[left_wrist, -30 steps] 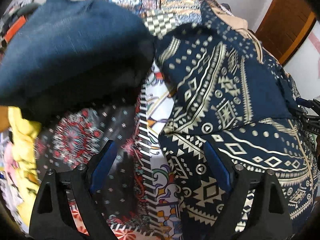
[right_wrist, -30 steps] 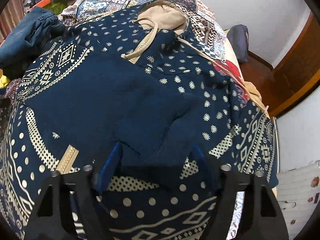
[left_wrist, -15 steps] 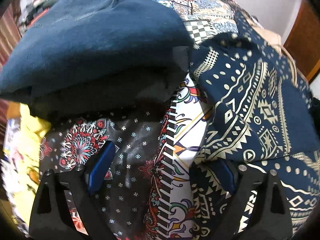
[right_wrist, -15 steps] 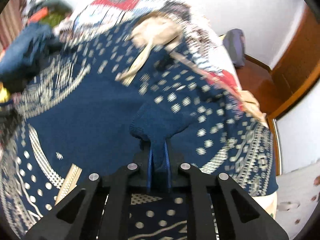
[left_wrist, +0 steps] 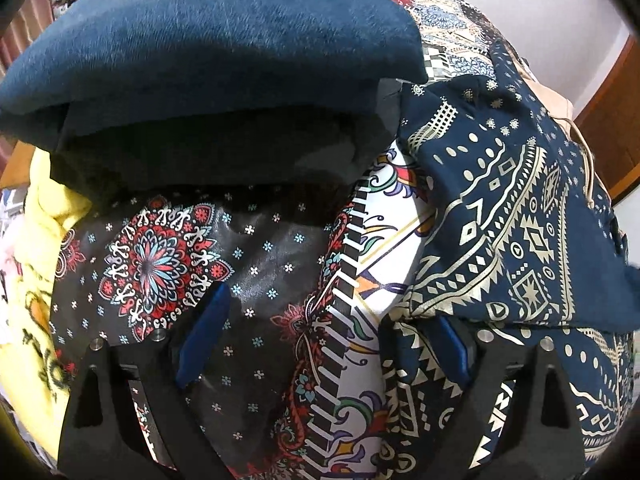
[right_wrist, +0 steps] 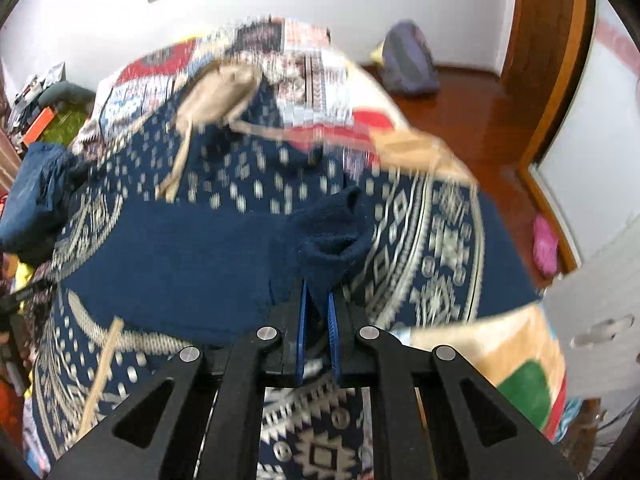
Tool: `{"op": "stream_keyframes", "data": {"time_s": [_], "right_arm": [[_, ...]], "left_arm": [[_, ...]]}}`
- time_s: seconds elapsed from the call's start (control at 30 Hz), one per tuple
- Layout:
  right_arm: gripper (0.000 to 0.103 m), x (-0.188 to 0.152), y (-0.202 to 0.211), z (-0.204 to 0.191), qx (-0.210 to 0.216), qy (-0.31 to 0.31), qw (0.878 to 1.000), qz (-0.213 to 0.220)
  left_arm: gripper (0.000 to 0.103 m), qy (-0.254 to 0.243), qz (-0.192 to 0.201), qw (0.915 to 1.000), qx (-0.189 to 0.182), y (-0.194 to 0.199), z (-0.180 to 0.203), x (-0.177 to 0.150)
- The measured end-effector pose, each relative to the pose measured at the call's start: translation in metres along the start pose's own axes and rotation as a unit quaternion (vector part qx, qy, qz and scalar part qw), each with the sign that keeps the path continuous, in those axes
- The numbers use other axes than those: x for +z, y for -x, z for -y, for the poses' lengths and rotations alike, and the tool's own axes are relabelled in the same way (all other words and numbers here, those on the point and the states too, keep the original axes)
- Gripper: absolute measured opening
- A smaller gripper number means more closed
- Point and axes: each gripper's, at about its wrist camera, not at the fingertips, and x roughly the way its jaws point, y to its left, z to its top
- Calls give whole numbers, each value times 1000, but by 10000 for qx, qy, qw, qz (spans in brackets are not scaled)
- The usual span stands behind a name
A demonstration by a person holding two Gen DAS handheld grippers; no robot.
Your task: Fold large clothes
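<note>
A navy hoodie (left_wrist: 520, 220) with cream geometric print lies spread on the bed, its beige hood (right_wrist: 224, 88) and drawstrings towards the far end. My right gripper (right_wrist: 317, 292) is shut on a bunched fold of plain navy fabric (right_wrist: 332, 232) from the hoodie (right_wrist: 180, 248), which is raised off the rest. My left gripper (left_wrist: 326, 312) stands open over the patterned bedspread (left_wrist: 160, 264). Its right finger reaches the hoodie's left edge, and nothing is pinched between its pads.
A folded dark blue garment (left_wrist: 200, 48) sits on a pile left of the hoodie, also visible as the blue garment (right_wrist: 36, 192). A yellow garment (left_wrist: 36, 280) lies at the bed's left side. Beyond the bed are a wooden floor, a purple bag (right_wrist: 408, 60) and a wooden door frame (right_wrist: 560, 80).
My right gripper closed on the hoodie's navy fabric and lifted it, rolling as it went. My left gripper drifted left off the hoodie, over the bedspread, still open.
</note>
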Motion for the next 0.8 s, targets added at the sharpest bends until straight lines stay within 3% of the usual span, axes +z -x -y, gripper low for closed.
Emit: {"op": "stream_keyframes", "data": {"time_s": [0.17,0.33,0.47,0.8], "right_arm": [[20,-19,-14,4,-209,-16,9987,-459],[47,-29,-6,12,-527,10,9977,-437],[49,-28,10,20,-485,-84,9985,-252],[56,-11,45,46,-344,-548,9971,406]], "left_arm": [[93,-160,-68,9998,31,-1,3,-1],[93,-434,-58,9989,158,9,12,-3],[93,-640,67,9975,287,30,13,-9],[93,-705,914,9932,-163,110,41,10]]}}
